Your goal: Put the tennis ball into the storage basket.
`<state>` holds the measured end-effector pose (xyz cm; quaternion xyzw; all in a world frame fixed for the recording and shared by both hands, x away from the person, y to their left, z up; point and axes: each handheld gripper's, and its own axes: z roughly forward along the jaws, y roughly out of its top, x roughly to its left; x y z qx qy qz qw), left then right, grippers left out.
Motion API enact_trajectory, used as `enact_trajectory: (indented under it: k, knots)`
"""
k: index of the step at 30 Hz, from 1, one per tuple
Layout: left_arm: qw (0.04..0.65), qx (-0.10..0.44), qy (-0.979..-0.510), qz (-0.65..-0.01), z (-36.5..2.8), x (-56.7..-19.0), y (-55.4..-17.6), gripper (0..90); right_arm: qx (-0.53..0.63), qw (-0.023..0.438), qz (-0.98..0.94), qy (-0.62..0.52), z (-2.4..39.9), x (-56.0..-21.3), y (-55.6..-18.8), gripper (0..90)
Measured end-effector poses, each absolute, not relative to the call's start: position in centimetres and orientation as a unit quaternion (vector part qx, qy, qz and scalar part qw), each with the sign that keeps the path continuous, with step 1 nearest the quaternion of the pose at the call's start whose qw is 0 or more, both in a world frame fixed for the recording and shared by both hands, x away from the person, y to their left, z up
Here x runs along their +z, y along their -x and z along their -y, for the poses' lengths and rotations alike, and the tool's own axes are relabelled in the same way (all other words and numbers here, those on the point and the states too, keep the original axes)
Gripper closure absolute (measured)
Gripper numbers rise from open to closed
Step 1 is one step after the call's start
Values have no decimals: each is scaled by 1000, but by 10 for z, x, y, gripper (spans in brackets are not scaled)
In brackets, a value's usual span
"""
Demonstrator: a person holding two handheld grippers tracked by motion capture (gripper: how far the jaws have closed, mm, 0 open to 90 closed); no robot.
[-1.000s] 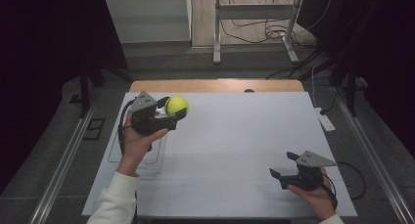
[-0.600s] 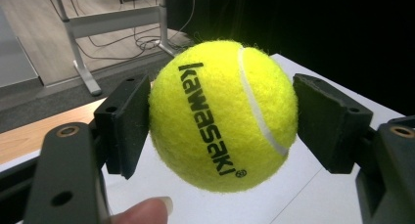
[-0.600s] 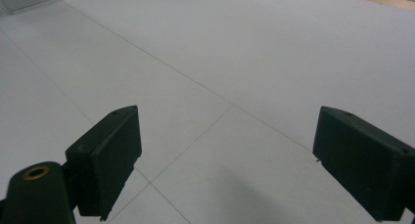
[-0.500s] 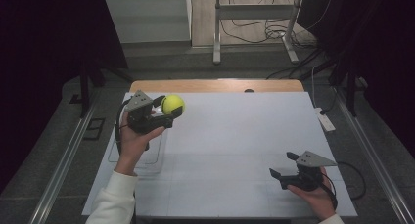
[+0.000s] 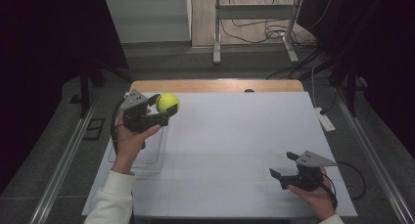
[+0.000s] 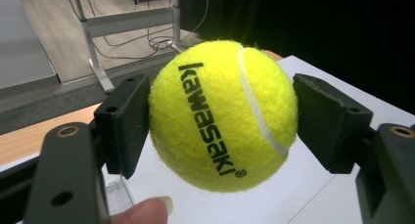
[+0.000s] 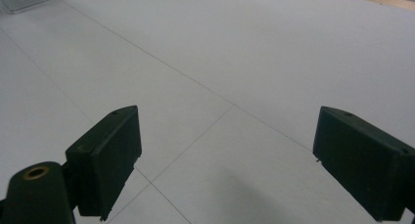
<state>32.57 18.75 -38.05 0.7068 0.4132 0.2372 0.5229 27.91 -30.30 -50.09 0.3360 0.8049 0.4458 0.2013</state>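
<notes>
We held the tennis ball clamped in the left gripper above the table's ten o'clock corner, a clear tray beneath at the hand's six o'clock, while the right gripper, jaws apart and empty, rested at five o'clock.

The tennis ball is bright yellow-green and fuzzy, with a curved white seam and black lettering printed down its side. It is off the table, clamped between the two black jaws of the left gripper, above the table's far left part, near a clear tray lying flat there.
</notes>
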Motion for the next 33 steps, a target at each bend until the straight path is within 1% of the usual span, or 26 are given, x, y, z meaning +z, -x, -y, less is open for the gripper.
enact_trajectory:
  k: [13, 33]
  knots:
    - [512, 253, -703, -424, -196, -382, -328, 267, 445, 202, -805, -336, 303, -501, -279, 111]
    - [492, 270, -690, -457, -222, -390, -338, 267, 445, 202, -805, -337, 303, -501, -279, 112]
